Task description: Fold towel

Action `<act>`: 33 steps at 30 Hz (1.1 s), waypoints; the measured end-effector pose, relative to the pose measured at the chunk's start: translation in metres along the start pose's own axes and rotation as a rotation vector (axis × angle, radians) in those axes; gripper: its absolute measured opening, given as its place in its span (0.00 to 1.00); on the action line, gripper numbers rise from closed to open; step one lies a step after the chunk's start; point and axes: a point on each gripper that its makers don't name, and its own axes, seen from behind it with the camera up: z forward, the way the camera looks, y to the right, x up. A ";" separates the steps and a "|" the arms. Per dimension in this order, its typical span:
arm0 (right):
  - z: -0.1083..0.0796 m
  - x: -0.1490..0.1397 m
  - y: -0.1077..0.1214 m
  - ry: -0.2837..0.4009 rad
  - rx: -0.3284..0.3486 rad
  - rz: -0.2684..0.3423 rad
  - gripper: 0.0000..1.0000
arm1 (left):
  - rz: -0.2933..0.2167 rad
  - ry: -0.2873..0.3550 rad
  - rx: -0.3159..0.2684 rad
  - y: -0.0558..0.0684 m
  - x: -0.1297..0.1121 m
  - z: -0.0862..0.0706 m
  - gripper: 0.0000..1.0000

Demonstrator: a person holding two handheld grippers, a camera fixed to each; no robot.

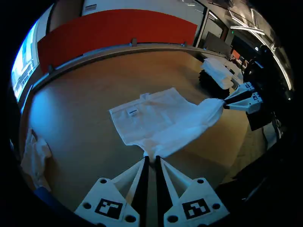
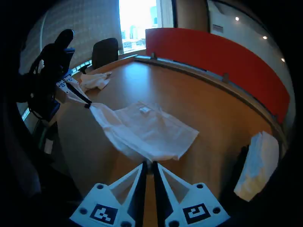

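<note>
A white towel (image 1: 159, 117) lies partly spread on the wooden table (image 1: 94, 94), its near edge lifted at two corners. In the left gripper view my left gripper (image 1: 151, 158) is shut on one corner, and my right gripper (image 1: 224, 103) pinches the other corner at the right. The right gripper view shows the same towel (image 2: 147, 128) with my right gripper (image 2: 148, 162) shut on its near corner. Across the table, the left gripper (image 2: 89, 104) holds the far corner. A small label sits on the flat part of the towel.
A crumpled white cloth (image 1: 34, 155) lies at the table's left edge, seen also as a cloth (image 2: 94, 80) near a black chair (image 2: 105, 51). A stack of folded white towels (image 1: 219, 72) rests at the right, also the stack (image 2: 257, 162). A red partition (image 1: 113, 30) borders the far side.
</note>
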 end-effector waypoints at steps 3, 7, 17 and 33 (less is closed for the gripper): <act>0.002 0.003 0.004 0.002 -0.003 0.000 0.13 | -0.003 0.006 0.002 -0.003 0.005 0.002 0.12; 0.006 0.010 0.012 0.006 -0.012 -0.006 0.13 | -0.001 0.017 0.005 -0.009 0.014 0.006 0.12; 0.026 0.026 0.038 0.000 -0.039 -0.024 0.13 | 0.025 0.033 0.022 -0.029 0.037 0.028 0.12; 0.060 0.038 0.073 -0.018 -0.086 0.007 0.13 | 0.010 0.040 0.057 -0.058 0.064 0.064 0.12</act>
